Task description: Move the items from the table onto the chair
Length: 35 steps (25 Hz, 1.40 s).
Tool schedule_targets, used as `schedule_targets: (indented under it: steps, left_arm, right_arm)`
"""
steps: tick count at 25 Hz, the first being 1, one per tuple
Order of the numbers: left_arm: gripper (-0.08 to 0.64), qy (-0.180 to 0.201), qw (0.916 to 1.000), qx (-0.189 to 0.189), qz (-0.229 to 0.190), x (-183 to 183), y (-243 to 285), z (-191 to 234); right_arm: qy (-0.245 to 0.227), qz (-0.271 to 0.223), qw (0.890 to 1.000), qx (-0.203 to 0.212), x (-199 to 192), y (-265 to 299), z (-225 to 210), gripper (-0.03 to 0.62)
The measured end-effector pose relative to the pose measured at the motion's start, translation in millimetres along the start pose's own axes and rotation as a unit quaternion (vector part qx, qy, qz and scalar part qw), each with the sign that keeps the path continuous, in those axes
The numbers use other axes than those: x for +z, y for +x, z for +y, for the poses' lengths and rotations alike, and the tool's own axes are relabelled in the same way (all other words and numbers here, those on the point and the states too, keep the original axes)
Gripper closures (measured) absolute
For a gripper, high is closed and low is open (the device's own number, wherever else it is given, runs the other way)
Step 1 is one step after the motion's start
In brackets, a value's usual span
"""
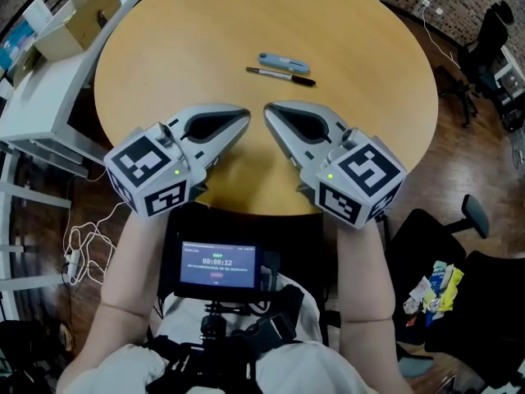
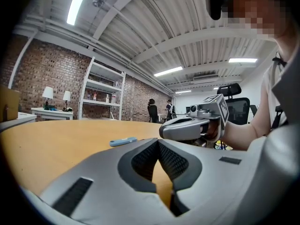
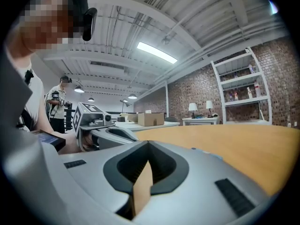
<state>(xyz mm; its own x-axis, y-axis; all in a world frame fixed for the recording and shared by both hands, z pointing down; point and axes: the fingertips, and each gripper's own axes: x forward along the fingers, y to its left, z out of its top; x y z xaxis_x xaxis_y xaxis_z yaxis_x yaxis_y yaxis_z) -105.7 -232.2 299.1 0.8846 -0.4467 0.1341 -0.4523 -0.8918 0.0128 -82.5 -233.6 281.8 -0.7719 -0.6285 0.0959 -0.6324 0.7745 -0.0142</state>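
A small blue tool [image 1: 283, 61] (perhaps a cutter) and a black pen [image 1: 280, 75] just beside it lie on the round wooden table [image 1: 205, 39], well apart from the left gripper [image 1: 245, 118] and right gripper [image 1: 267, 110], both closed and empty by its near edge.

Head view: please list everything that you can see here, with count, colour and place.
Table: one, light wood, round, centre.
Pen: one, black, on the table's far half.
Blue tool: one, just beyond the pen.
Desk: one, white, left of the table.
Cardboard box: one, brown, on the desk.
Chair: one, black, lower right.
Packets: several, mixed colours, on the chair.
Screen: one, black, at the person's chest.
Left gripper: grey, shut, empty, near table edge.
Right gripper: grey, shut, empty, beside it.
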Motion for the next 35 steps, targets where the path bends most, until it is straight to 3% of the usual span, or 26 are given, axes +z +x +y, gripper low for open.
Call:
schedule_targets:
  steps: [9,21,26,32,35]
  left_arm:
    - [0.549,-0.015,0.9998,0.001,0.014,-3,2,2]
    - [0.549,-0.013,0.9998,-0.008,0.014,-6,8,4]
    - [0.549,-0.008,0.9998,-0.010,0.012,-5,9,0]
    - [0.549,-0.004,0.9997,-0.021,0.011,-5,12,-2]
    - [0.549,-0.004,0.9997,-0.022,0.010,-6,11,-1]
  right_arm:
    - [-0.016,0.009,1.000,0.000,1,-3,-7,0.589]
    - [-0.109,0.067,0.992,0.006,5,3,-30,0.578]
    - [-0.173,0.158,0.972,0.009,-13,-1,-76,0.471]
    - [-0.201,0.286,0.937,0.031,-63,8,-128,0.469]
    - [-0.175,0.312,0.932,0.060,-76,15,-134,0.469]
